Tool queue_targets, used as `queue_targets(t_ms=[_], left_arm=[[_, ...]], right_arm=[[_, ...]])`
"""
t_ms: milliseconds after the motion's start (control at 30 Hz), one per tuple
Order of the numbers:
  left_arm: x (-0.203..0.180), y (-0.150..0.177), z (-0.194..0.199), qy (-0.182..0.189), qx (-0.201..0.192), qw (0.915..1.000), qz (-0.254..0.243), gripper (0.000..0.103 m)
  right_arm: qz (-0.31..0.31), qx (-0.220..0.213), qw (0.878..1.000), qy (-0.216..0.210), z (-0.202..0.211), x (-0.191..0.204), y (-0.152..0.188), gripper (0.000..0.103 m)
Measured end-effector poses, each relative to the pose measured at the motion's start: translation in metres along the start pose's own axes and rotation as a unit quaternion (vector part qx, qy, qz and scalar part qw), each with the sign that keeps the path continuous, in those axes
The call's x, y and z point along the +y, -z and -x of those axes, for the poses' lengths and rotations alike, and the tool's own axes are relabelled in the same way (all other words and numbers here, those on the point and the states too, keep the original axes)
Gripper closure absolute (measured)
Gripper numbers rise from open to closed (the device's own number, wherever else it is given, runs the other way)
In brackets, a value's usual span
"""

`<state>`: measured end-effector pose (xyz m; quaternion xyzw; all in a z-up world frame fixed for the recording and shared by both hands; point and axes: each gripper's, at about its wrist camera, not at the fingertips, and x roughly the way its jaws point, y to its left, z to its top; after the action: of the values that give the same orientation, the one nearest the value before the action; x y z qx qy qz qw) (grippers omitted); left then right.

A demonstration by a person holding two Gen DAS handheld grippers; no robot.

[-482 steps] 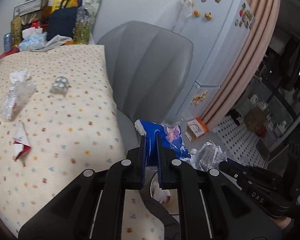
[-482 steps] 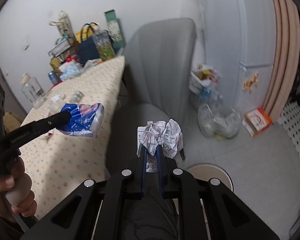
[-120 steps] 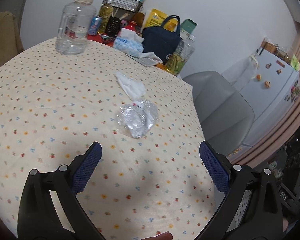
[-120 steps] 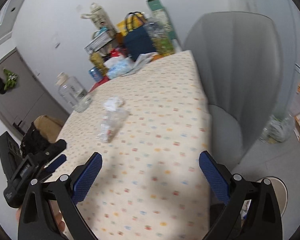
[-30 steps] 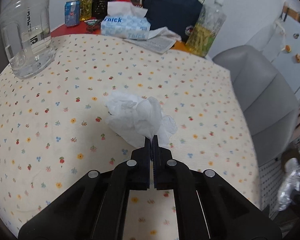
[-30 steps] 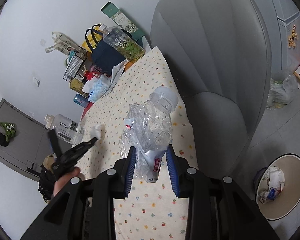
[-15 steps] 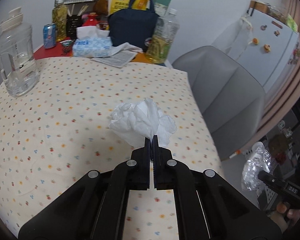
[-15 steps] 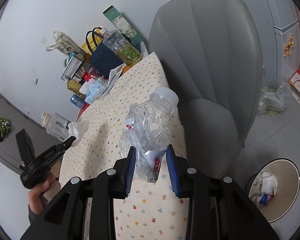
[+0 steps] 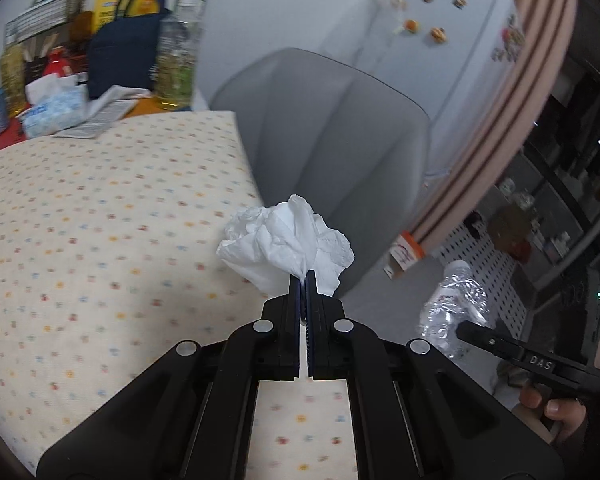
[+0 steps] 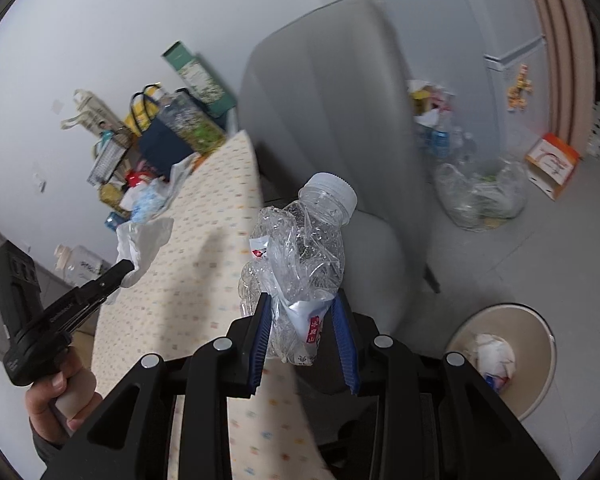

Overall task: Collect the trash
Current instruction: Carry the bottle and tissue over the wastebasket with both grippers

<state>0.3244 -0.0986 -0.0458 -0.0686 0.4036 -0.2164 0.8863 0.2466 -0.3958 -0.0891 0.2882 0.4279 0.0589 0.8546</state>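
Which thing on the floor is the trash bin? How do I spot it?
Find the big grey chair beside the table. On the floor below its seat sits the trash bin, round, beige and open-topped with crumpled paper inside. The clear plastic bag farther back is floppy and see-through.

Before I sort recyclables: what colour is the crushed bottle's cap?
White cap on the crushed bottle; clearest in the right wrist view.

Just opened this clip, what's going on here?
A person is clearing trash with two handheld grippers. The left gripper is shut on a crumpled white tissue, held above the table edge. The right gripper is clamped on a crushed plastic bottle. A beige trash bin on the floor by the grey chair already holds some wrappers.
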Motion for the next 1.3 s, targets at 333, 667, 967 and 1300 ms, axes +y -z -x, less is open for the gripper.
queue_targets(t_ms=[333,667,967,1300], left_arm=[[-0.081,0.027,-0.06,0.062,0.064,0.9948,-0.051,0.1],[-0.141,0.065,-0.119,0.078,0.162,0.9784,-0.102,0.1],[-0.18,0.108,-0.171,0.078,0.242,0.9576,-0.135,0.1],[-0.219,0.166,-0.232,0.052,0.329,0.9293,-0.16,0.1]], right_arm=[[-0.047,0.012,0.997,0.067,0.022,-0.075,0.016,0.072],[-0.085,0.039,0.989,0.114,0.028,-0.136,0.041,0.072],[-0.136,0.058,0.978,0.144,0.026,-0.197,0.07,0.072],[-0.17,0.087,0.97,0.15,0.01,-0.251,0.1,0.072]])
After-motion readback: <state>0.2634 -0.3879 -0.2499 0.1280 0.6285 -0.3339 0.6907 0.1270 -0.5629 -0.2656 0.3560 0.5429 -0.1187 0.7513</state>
